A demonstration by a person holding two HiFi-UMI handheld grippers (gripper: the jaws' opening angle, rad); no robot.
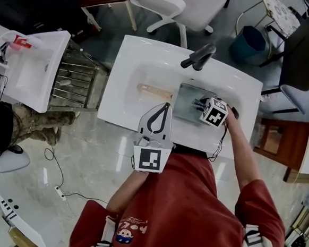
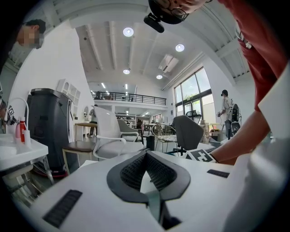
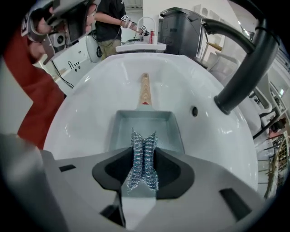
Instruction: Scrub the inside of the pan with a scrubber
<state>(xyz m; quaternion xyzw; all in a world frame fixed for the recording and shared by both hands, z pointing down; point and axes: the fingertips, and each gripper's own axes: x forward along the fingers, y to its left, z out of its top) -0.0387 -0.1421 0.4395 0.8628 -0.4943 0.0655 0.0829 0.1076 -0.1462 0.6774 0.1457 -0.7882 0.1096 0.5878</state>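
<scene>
A square grey pan (image 1: 186, 99) with a wooden handle (image 1: 153, 90) lies in the white sink (image 1: 123, 69). My right gripper (image 1: 202, 106) hangs over the pan's near side, shut on a steel-wool scrubber (image 3: 143, 158). In the right gripper view the scrubber stands pinched between the jaws just above the pan (image 3: 142, 124), and the pan's handle (image 3: 144, 88) points away. My left gripper (image 1: 167, 105) is over the sink's front rim, left of the pan. Its tips meet with nothing between them. In the left gripper view the left gripper (image 2: 146, 153) points out into the room.
A dark faucet (image 1: 198, 56) arches over the basin from the far rim, seen as the faucet (image 3: 244, 68) at the right of the pan. A second white sink (image 1: 38, 65) with a person beside it stands to the left. A white chair (image 1: 187, 3) and a blue bin (image 1: 249, 43) stand beyond.
</scene>
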